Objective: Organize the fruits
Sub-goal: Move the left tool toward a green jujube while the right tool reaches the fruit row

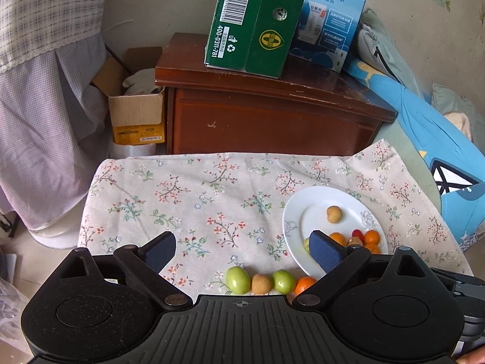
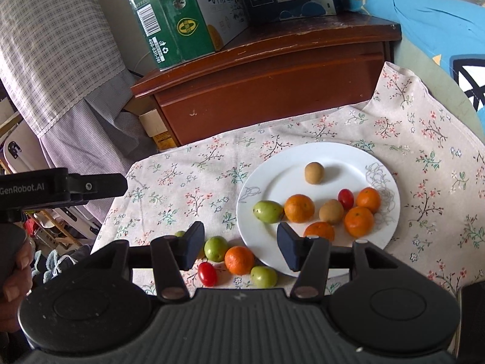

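Fruit lies in two groups on a flowered cloth (image 1: 212, 194). From the left wrist camera, the left gripper (image 1: 242, 250) hangs above the near edge of the cloth with its jaws spread wide and nothing between them. Below it, near the edge, a short row lies on the cloth: a green fruit (image 1: 238, 279), a tan fruit (image 1: 261, 283), a second green fruit (image 1: 283, 281) and a small orange (image 1: 304, 284), each touching or just beside the next. To the right sits a white plate (image 1: 295, 212) with one tan fruit alone toward its far side and a cluster of oranges and a red tomato at its near side, partly hidden by the right finger. The row looks like what remains to be gathered, and the spread jaws suit a reach for one of those pieces.

From the right wrist camera, the right gripper (image 2: 241, 245) is likewise released and empty, held low over the near left rim of the plate (image 2: 333, 154). Between and just below its fingers, loose on the cloth, are a green fruit (image 2: 215, 248), an orange (image 2: 239, 259), a red tomato (image 2: 207, 274) and another green fruit (image 2: 263, 276). On the plate lie a green fruit (image 2: 268, 211), four oranges, two tan fruits and a tomato. The body of the left gripper shows at the far left, held well apart, probably to leave this one room.
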A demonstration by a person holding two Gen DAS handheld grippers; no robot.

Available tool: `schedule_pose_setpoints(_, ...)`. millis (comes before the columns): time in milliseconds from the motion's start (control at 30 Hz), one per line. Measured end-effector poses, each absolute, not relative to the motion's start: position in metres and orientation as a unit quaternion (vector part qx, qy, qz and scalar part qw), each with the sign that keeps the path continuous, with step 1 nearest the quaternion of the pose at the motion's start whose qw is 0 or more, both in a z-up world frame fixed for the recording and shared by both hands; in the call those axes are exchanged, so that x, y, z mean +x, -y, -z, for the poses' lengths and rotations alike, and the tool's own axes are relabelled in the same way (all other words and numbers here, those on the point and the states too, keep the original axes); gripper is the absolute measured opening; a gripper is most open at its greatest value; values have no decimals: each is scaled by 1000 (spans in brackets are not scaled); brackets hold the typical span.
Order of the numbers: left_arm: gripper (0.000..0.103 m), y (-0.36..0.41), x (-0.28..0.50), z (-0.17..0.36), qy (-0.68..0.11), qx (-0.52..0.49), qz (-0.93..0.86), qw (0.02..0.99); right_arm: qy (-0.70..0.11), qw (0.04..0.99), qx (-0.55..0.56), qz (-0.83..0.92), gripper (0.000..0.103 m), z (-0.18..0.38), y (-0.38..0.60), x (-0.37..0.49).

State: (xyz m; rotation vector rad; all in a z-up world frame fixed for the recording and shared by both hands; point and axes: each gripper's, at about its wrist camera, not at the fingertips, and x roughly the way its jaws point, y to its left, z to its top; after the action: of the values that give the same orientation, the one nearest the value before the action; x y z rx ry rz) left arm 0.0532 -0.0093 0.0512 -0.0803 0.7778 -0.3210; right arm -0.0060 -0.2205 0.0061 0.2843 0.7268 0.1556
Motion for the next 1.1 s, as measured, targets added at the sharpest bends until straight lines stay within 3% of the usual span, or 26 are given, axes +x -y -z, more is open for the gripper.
schedule_pose_setpoints(833, 96, -18, 60, -6, -437, -15, 92, 894, -391, 906, 95, -135, 54, 42, 174, -7)
schedule_pose_setpoints(1100, 96, -18, 66, 5, -436, -26, 88, 895, -393, 906, 82, -135, 38, 54, 167, 5)
